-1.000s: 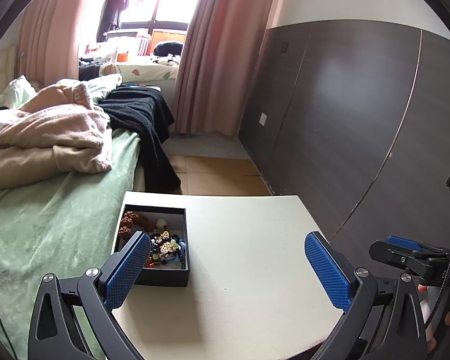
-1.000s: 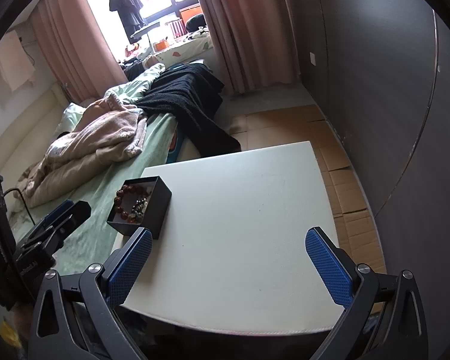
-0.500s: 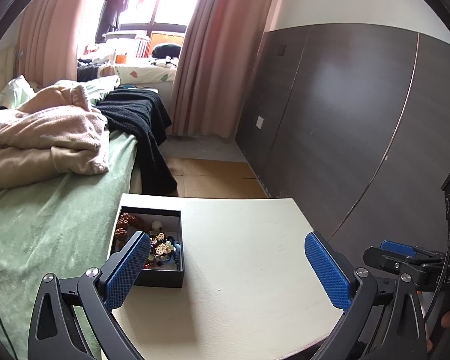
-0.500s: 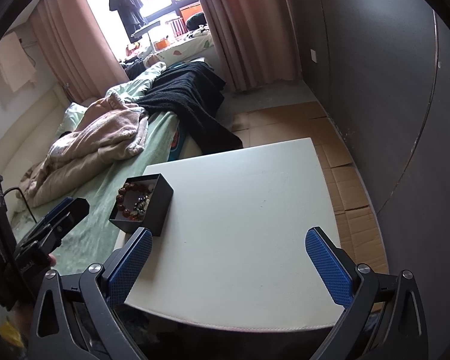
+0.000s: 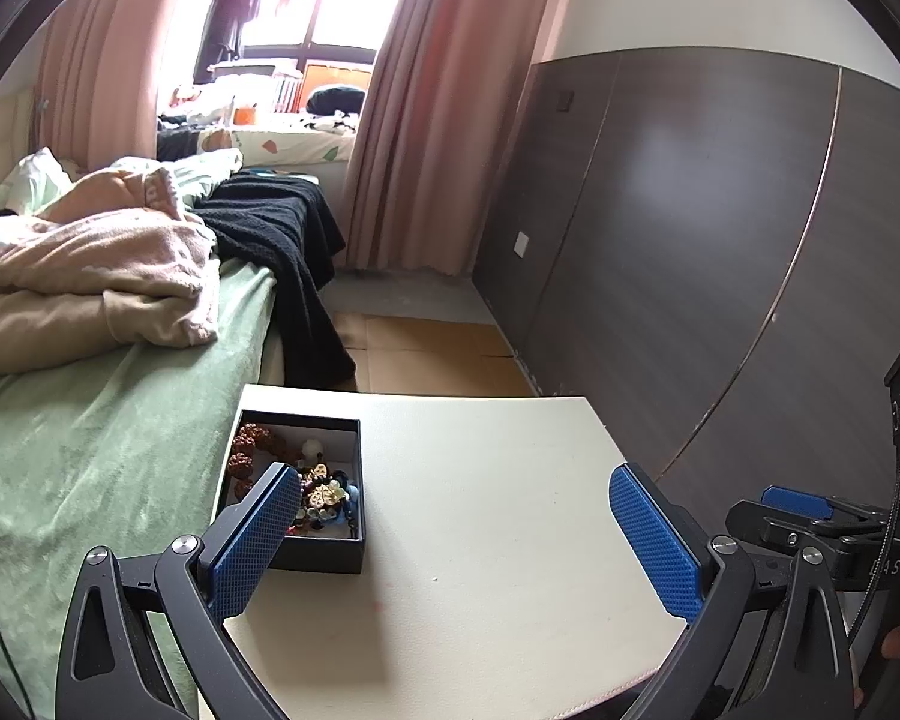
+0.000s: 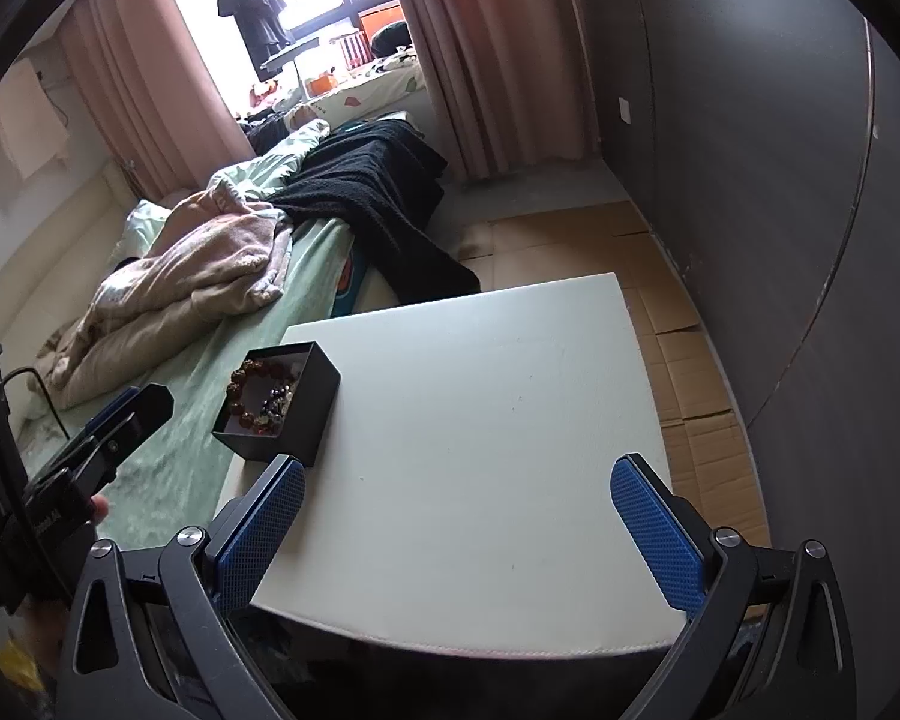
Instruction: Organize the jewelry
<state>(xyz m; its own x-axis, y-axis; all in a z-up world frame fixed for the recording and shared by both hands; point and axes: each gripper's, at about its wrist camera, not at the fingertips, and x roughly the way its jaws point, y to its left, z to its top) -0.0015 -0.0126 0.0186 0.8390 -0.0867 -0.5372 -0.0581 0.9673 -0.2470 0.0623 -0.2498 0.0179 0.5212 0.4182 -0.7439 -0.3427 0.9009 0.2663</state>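
A black open box [image 5: 330, 549] full of bead bracelets [image 5: 318, 489] stands at the left edge of the white table [image 5: 480, 510]. In the right wrist view the same box [image 6: 306, 405] shows reddish-brown beads [image 6: 258, 399] inside. My left gripper [image 5: 453, 537] hovers open above the table's near part, its left pad overlapping the box's near corner. My right gripper [image 6: 459, 531] is open and empty over the table's front edge, right of the box. Each gripper appears at the edge of the other's view.
A bed with a green sheet [image 5: 90, 450], a beige blanket [image 5: 90, 264] and a black throw [image 5: 282, 234] borders the table's left side. Dark wall panels [image 5: 690, 240] run along the right. Cardboard [image 6: 678, 360] covers the floor beyond the table. Pink curtains frame a far window.
Both grippers have drawn back slightly from the table, so the box sits a little farther in each view. Both stay open and empty.
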